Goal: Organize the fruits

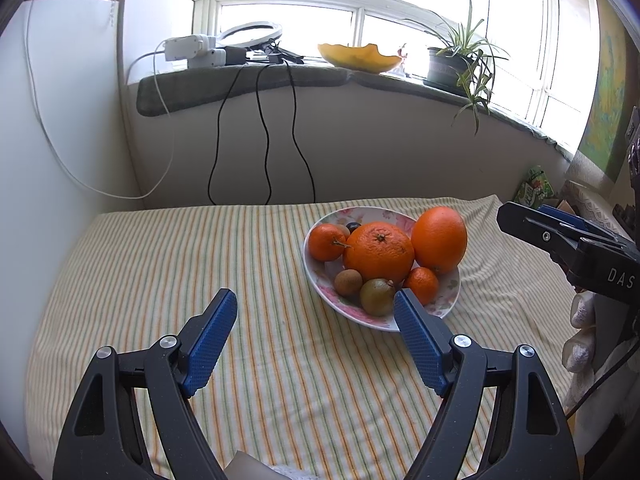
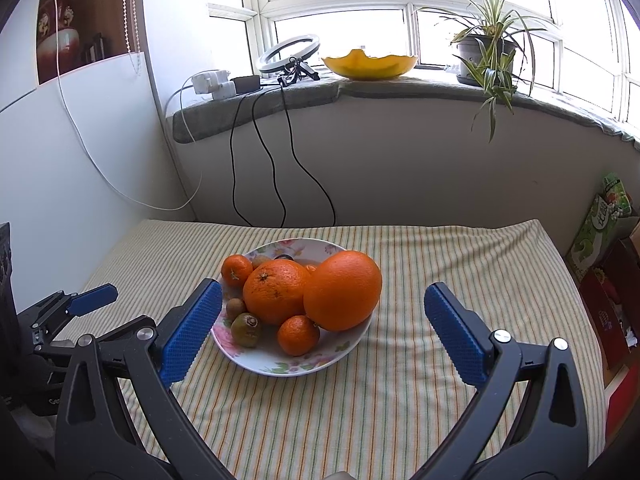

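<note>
Fruit plate (image 2: pixel 352 350) on striped cloth (image 2: pixel 400 400); windowsill (image 2: pixel 400 88) behind.

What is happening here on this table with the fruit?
A person holds two grippers over a striped cloth. The left gripper and the right gripper both have open jaws and hold nothing. All the fruit, including a large orange, lies piled in a flowered plate. No piece is gripped at this moment.
</note>
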The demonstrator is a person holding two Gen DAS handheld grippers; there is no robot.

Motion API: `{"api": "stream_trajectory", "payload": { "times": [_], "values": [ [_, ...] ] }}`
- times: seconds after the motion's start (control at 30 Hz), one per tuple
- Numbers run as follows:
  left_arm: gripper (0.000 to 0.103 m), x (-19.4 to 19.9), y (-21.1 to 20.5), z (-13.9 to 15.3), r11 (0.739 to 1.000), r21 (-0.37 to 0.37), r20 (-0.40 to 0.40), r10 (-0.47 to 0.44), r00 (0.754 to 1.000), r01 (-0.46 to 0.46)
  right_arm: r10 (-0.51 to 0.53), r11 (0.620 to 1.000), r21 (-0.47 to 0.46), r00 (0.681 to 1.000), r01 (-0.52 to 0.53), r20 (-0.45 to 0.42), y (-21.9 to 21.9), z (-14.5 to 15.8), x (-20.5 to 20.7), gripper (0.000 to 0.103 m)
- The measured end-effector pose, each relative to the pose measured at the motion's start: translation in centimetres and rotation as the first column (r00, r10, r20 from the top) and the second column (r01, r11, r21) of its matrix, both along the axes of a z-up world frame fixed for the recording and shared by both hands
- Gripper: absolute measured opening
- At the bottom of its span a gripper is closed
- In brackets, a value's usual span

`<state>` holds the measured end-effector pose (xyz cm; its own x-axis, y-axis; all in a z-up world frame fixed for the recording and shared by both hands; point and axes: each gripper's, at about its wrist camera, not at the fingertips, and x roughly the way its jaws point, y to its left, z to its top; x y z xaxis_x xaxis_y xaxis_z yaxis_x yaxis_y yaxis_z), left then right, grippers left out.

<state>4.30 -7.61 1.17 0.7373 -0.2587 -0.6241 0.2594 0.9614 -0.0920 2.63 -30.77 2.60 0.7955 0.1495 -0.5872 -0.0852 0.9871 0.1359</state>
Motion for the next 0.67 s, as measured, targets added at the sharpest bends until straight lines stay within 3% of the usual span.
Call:
{"api": "stream_trajectory", "payload": {
  "times": [0.67],
  "values": [
    [0.081, -0.05, 0.41, -0.1, 1.0, -0.006, 0.015, 0.01, 1.0, -0.01, 0.008, 1.0, 0.005, 1.0, -0.008, -0.014, 0.01, -0.56, 0.12, 0.103]
  ]
}}
